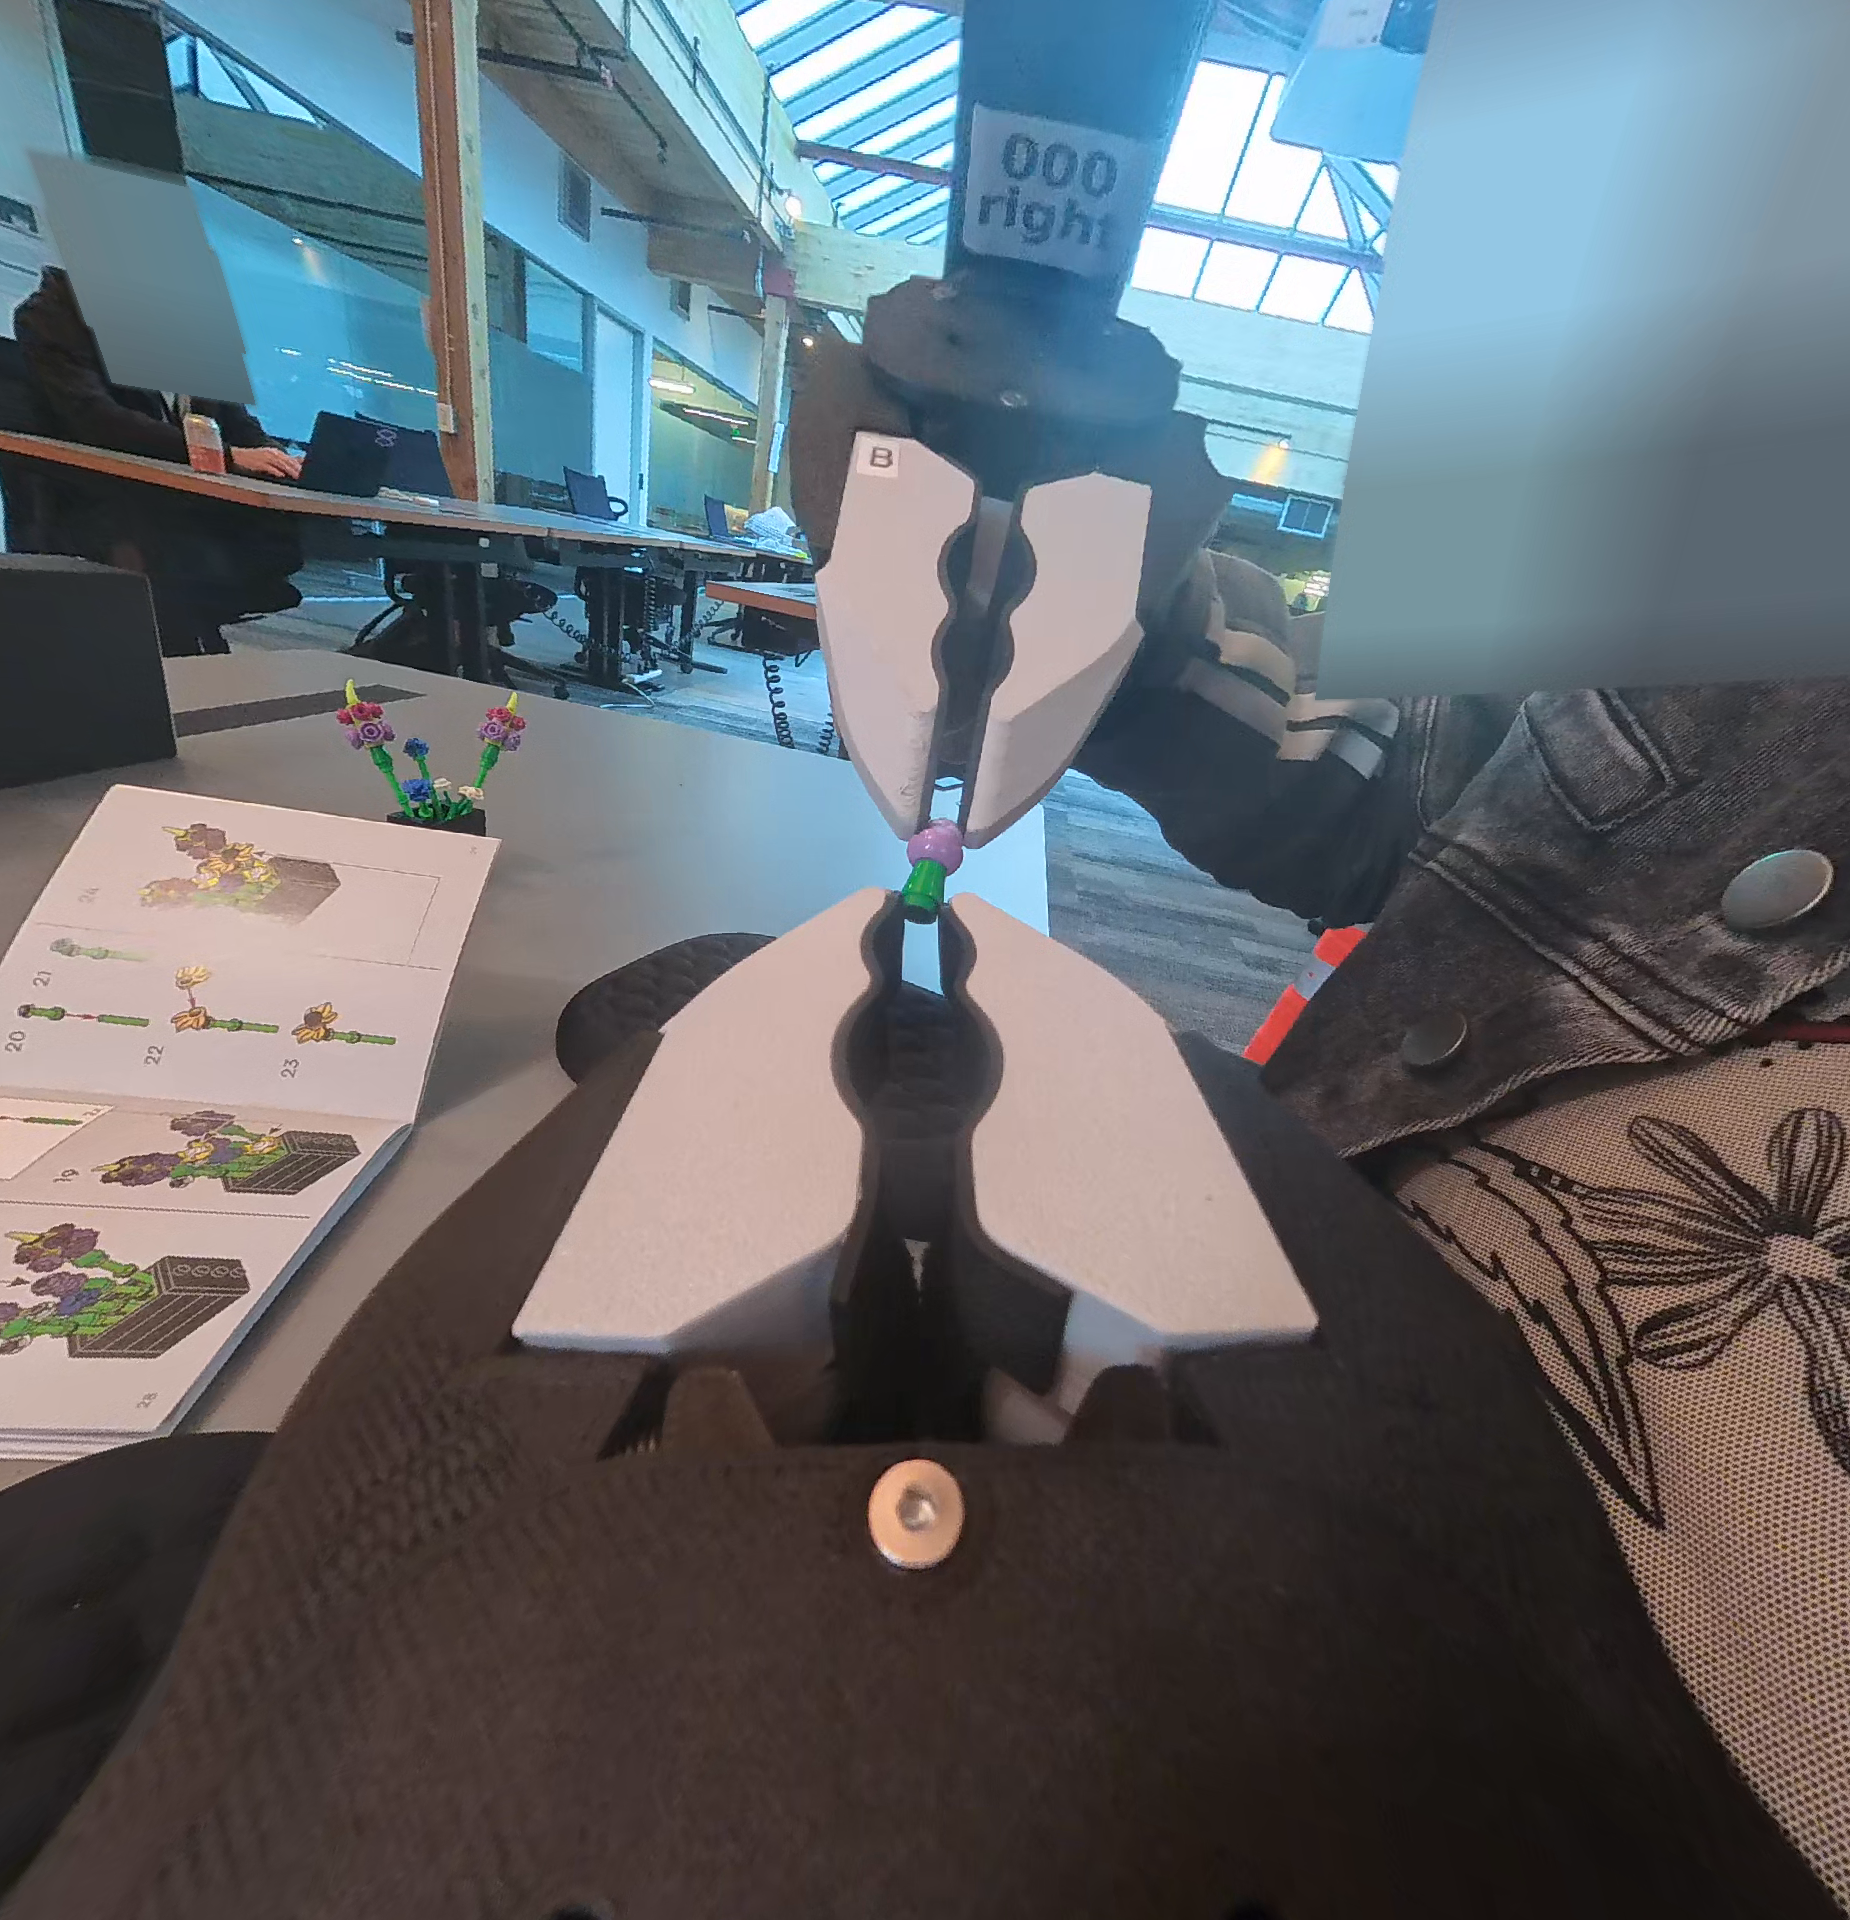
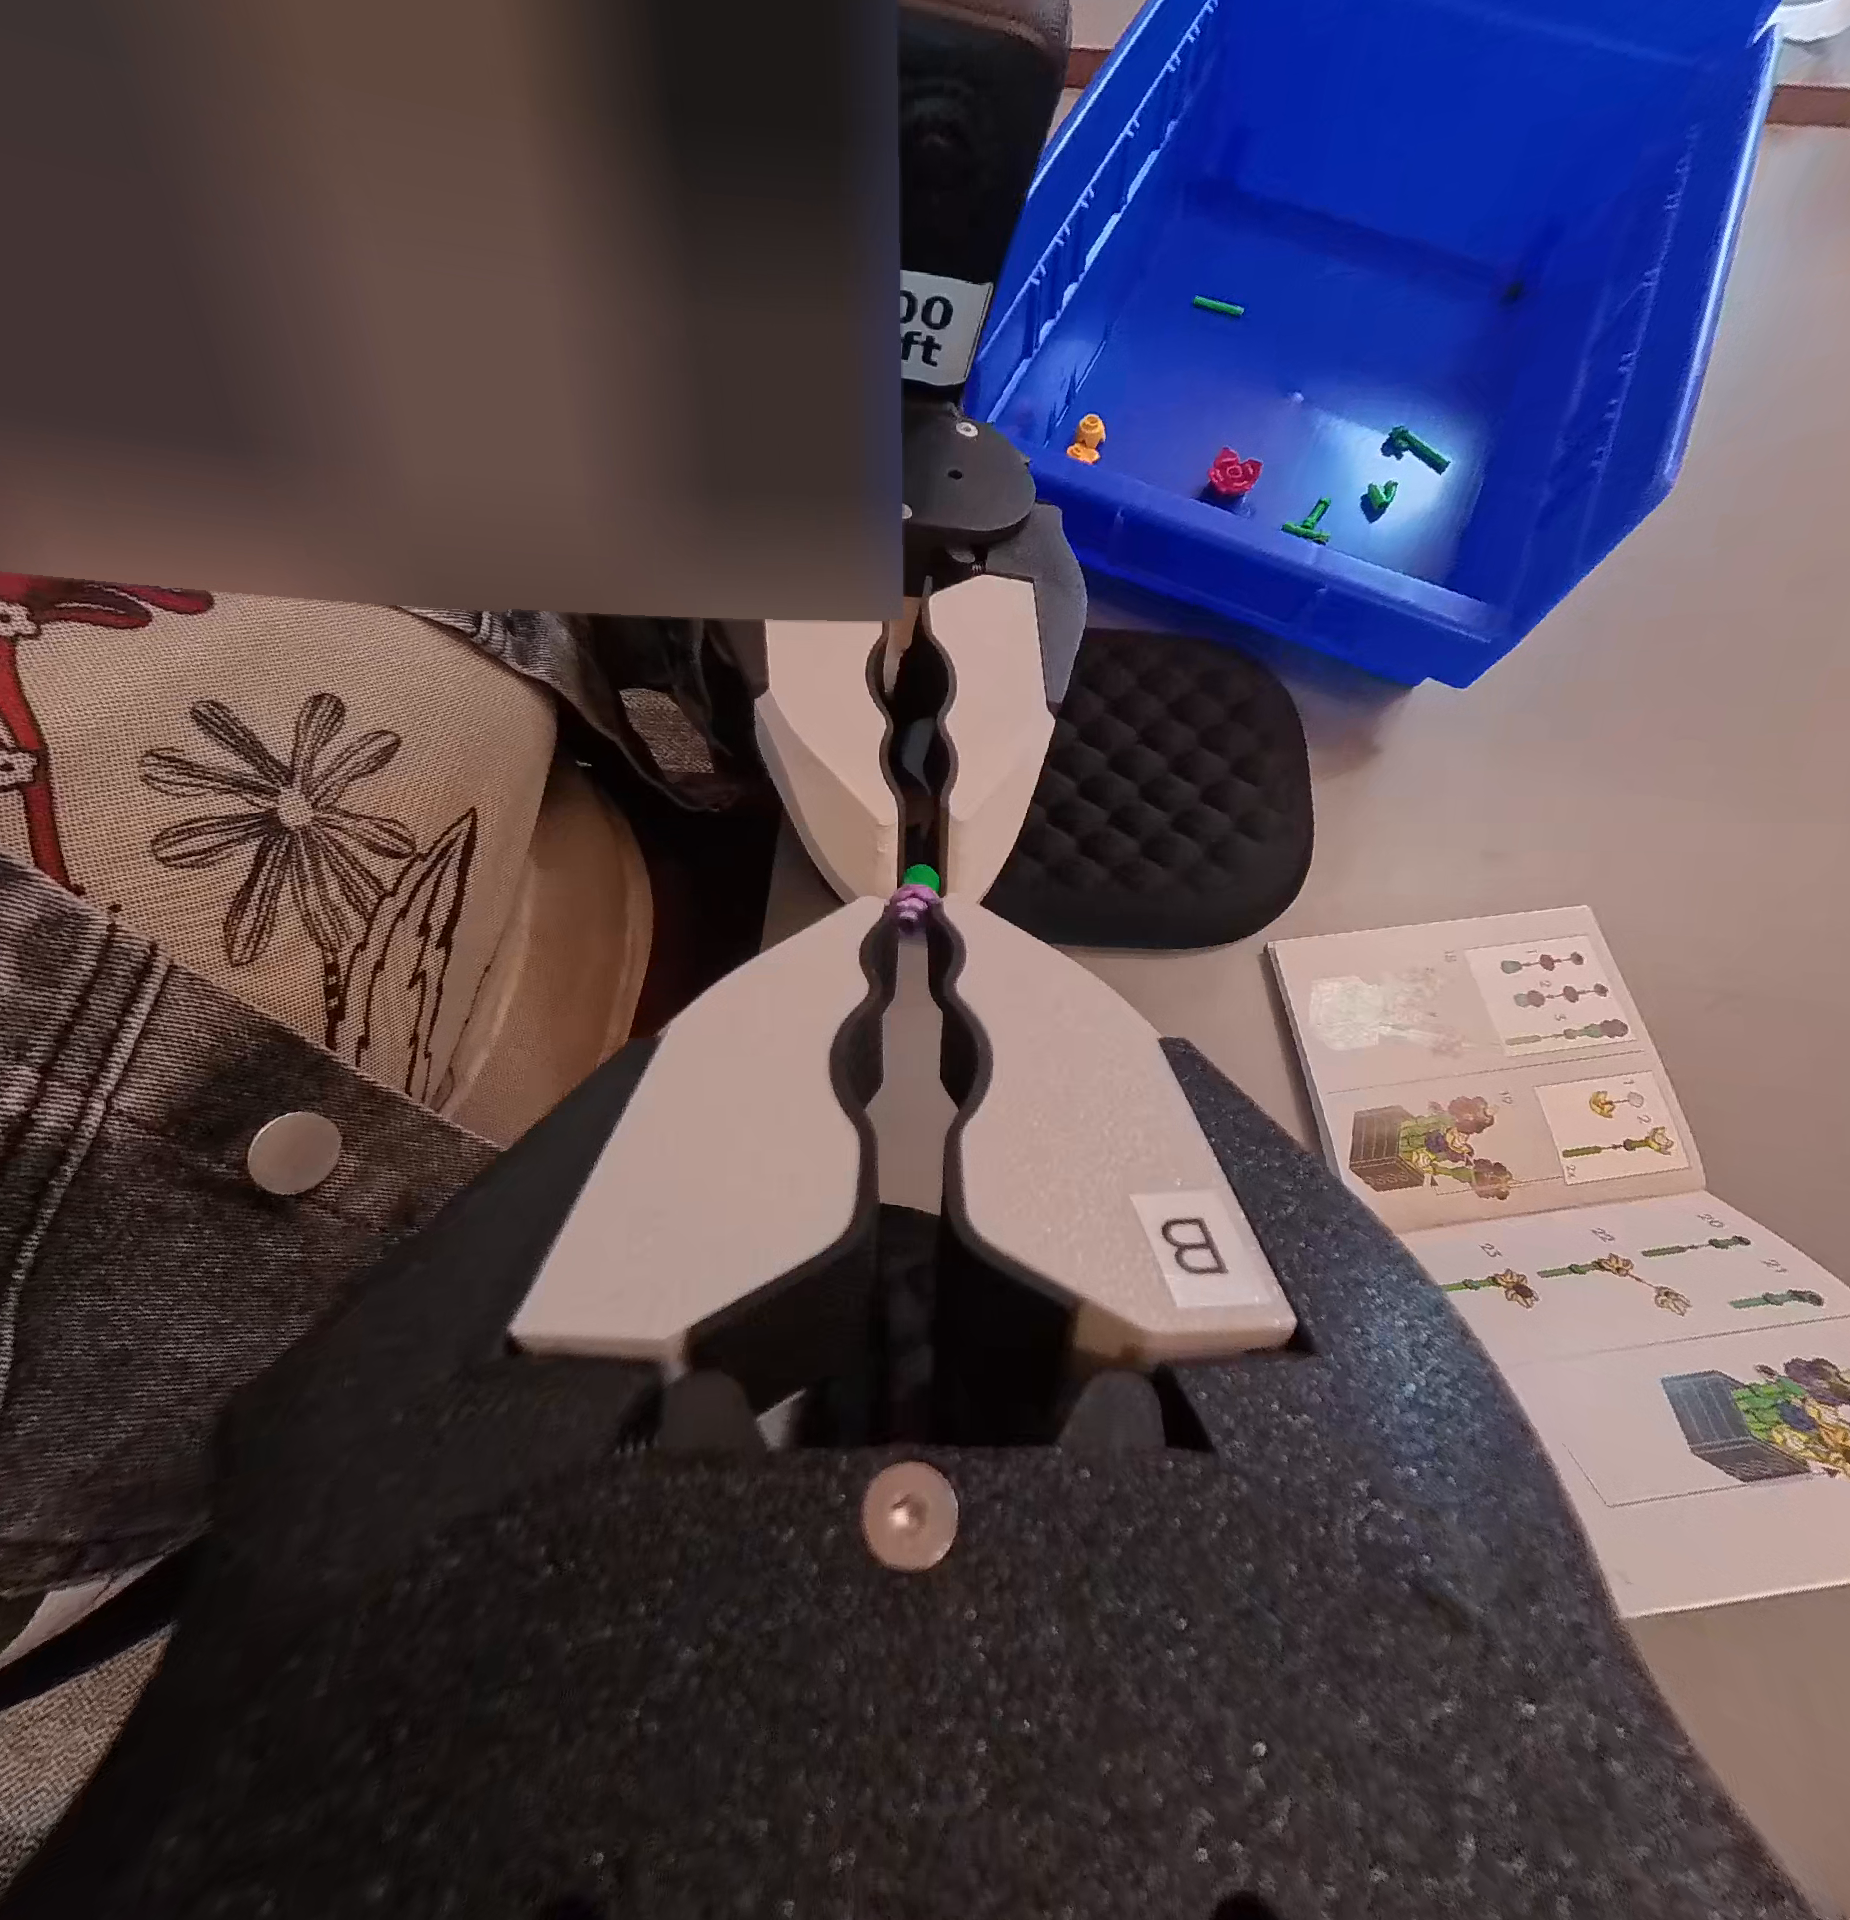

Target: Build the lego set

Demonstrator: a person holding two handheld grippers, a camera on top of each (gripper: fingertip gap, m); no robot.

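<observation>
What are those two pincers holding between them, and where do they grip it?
A tiny flower stem: the left gripper pinches its green piece, the right gripper its purple flower piece.

White fingers (image 1: 755,1122), black bodies, denim jacket (image 1: 1627,883)

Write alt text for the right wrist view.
The right gripper pinches a small purple lego flower against a green stem piece held by the left gripper. Behind: a blue plastic bin and an open instruction booklet.
</observation>
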